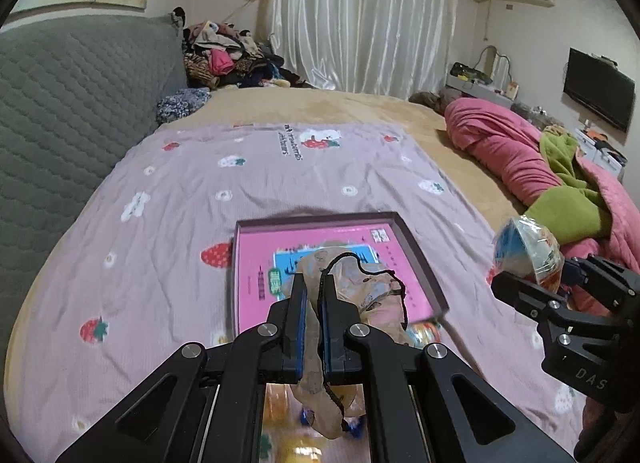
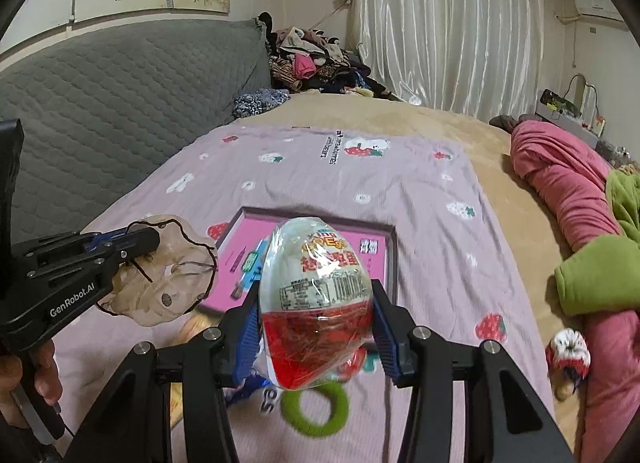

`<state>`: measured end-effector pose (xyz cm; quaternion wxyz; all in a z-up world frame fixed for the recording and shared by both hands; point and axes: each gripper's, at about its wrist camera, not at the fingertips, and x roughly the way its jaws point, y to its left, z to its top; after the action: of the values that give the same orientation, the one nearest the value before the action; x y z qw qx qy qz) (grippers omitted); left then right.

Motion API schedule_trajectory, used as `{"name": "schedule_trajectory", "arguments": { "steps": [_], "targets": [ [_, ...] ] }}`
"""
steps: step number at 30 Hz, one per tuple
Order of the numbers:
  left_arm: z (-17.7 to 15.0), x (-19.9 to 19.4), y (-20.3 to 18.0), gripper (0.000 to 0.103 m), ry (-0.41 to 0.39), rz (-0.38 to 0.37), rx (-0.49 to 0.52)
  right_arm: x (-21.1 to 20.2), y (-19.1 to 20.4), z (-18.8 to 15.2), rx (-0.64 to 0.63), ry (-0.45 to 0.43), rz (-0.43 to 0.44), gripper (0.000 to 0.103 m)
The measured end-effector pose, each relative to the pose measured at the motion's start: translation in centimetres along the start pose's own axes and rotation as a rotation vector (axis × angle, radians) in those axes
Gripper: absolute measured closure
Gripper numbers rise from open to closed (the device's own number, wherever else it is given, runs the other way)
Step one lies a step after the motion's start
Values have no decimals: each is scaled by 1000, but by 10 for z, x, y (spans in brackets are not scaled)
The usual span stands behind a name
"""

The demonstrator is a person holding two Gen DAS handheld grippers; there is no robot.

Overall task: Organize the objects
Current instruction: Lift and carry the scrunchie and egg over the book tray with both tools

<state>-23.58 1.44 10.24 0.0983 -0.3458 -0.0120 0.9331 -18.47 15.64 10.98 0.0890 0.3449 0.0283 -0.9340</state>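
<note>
Left wrist view: your left gripper (image 1: 314, 303) holds its jaws closed on a thin tan pouch (image 1: 360, 283) with a black drawstring, pinching the fabric so that it drapes forward and hangs below the fingers. The pouch sits in the air above a shallow box (image 1: 416, 247) with a pink printed inside, which lies on the lilac strawberry-print sheet (image 1: 160, 223) spread over the bed (image 1: 360, 107). Your right gripper (image 1: 532, 275) appears at the right edge, carrying its load beside the box.

Right wrist view: your right gripper (image 2: 316, 303) has its jaws part-way apart and gripping a wrapped toy egg (image 2: 316, 295), white above and red below, sealed in clear film; the blue pads press on both sides of the egg. The egg is held above the near edge of the shallow box (image 2: 390, 263). A green ring (image 2: 316, 411) lies on the sheet just below the egg, blurred. Your left gripper (image 2: 140, 241) and the pouch (image 2: 168, 283) show at the left, with your hand (image 2: 24, 383) on its handle. A rolled pink quilt (image 2: 568, 183) lies along the right side of the bed, well apart from the box.
</note>
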Motion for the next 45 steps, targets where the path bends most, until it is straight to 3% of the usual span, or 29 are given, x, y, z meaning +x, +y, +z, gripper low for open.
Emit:
{"name": "schedule_trajectory", "arguments": {
  "steps": [10,17,23,31,37,40,45],
  "targets": [
    [37,69,23,97,29,19,-30,56,-12,35,5,-9,42,53],
    [45,122,38,97,53,20,-50,109,-23,46,-10,11,38,53],
    [40,162,43,97,82,2,-65,162,-36,44,-2,62,34,53],
    [39,217,50,97,112,38,-56,227,-52,32,6,131,52,53],
    [37,244,58,96,129,58,-59,259,-63,33,32,152,55,53],
    [36,258,62,96,144,79,-53,275,-62,30,17,184,-15,53],
    [31,277,65,95,164,108,-36,295,-72,18,51,227,4,53]
  ]
}}
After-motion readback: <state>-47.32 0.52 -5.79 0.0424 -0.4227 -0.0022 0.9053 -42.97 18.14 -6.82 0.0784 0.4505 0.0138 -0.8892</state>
